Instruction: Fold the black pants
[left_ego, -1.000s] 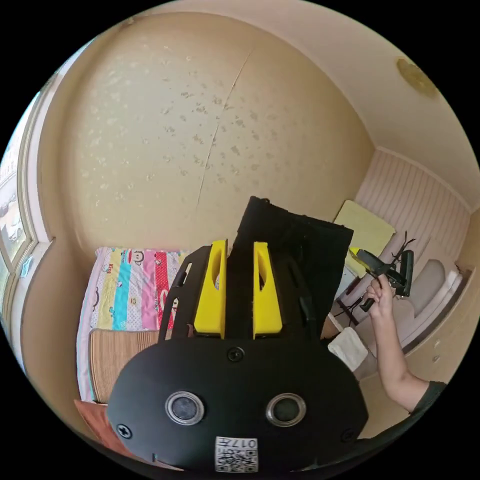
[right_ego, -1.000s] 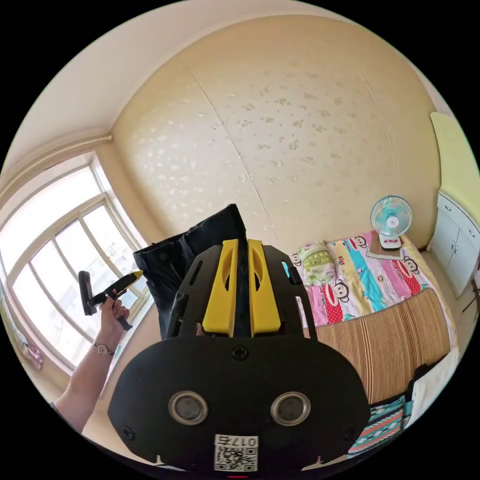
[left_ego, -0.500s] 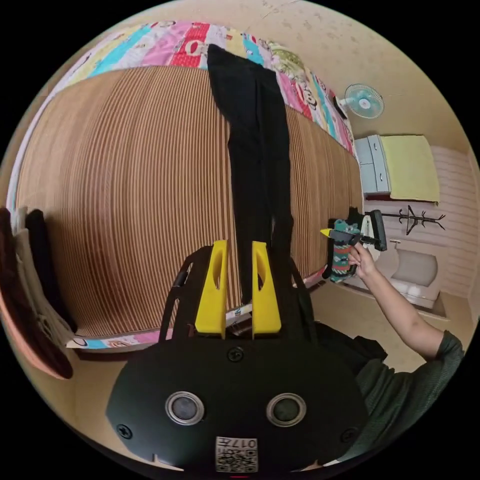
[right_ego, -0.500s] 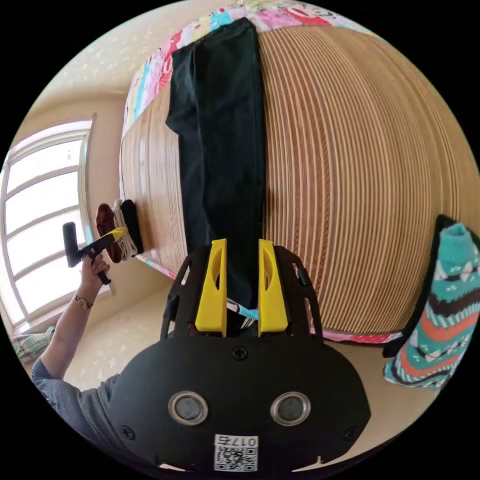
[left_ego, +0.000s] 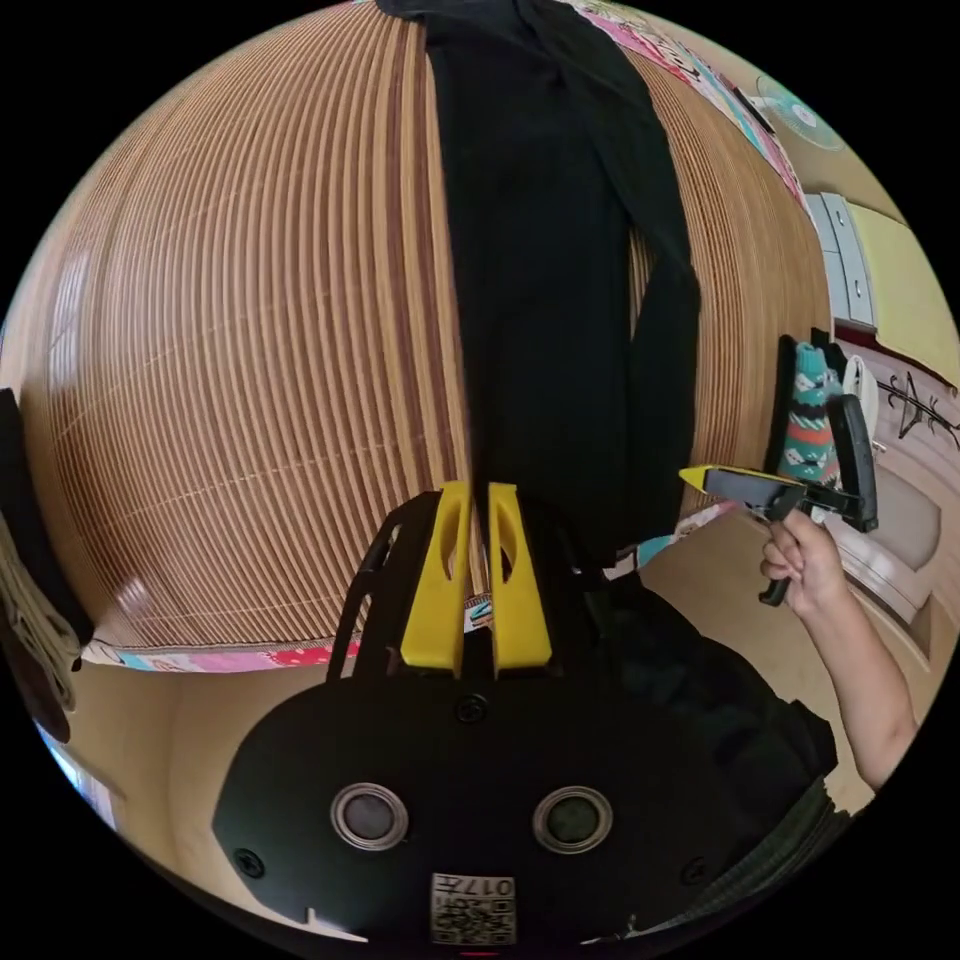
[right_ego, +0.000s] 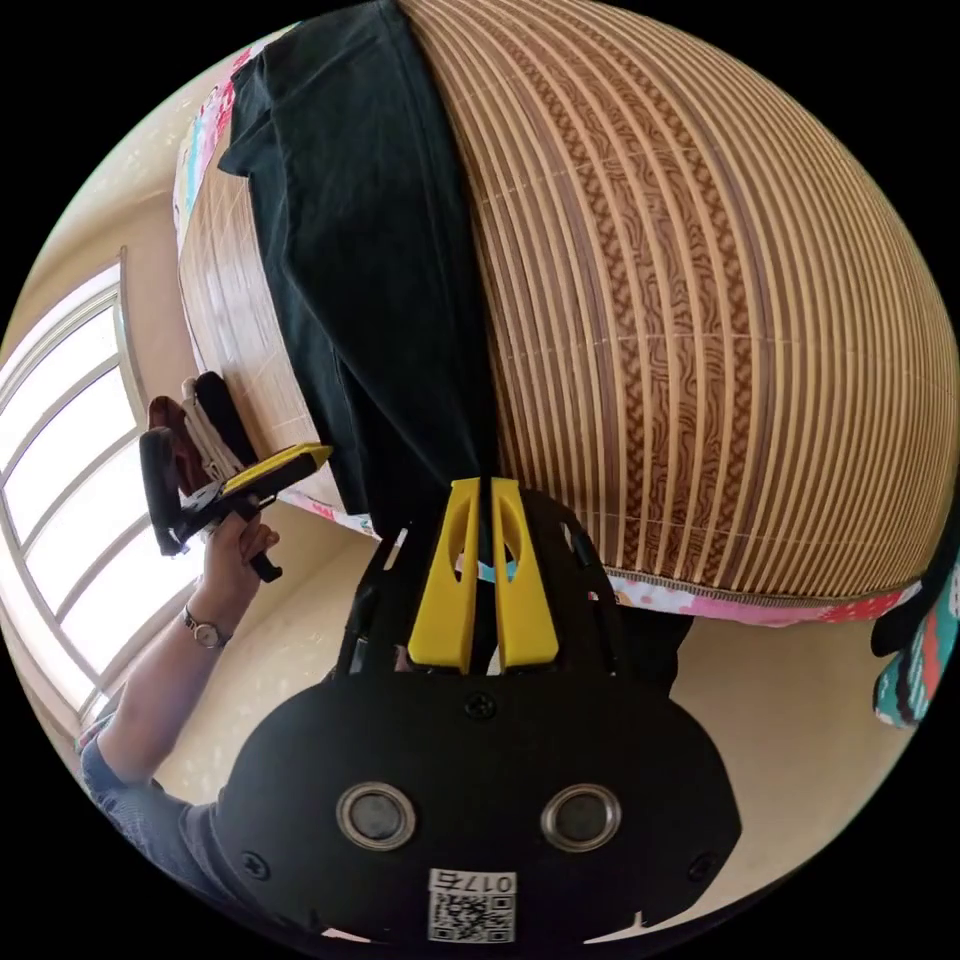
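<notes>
Bamboo-slat mat (left_ego: 250, 330) covers the bed; a patterned sheet edge (left_ego: 200, 658) shows under its near border.

Black pants (left_ego: 560, 260) lie stretched lengthwise along the mat, running from the far end of the bed to the near edge, where the fabric hangs over the side. In the right gripper view the pants (right_ego: 370, 270) sit on the window side of the mat, with bare slats (right_ego: 720, 330) on the other side.

Left gripper (left_ego: 476, 500): yellow jaws drawn almost together, a thin fold of the black fabric between them at the near edge of the bed. Jaws appear to press on it. In the right gripper view the left gripper (right_ego: 305, 458) is seen from the side in the person's hand (right_ego: 235, 550), just beside the pants' outer edge.

Right gripper (right_ego: 478, 495): jaws likewise nearly closed on the dark cloth at the bed's edge. In the left gripper view it (left_ego: 700, 474) is held in the other hand (left_ego: 805, 560), close to the pants' side.

Surroundings: window (right_ego: 60, 480), folded clothes (right_ego: 205, 420) stacked at the mat's corner, teal patterned garment (left_ego: 810, 420) hanging off the bed's end, small fan (left_ego: 795, 100), white cabinet (left_ego: 840, 260).
</notes>
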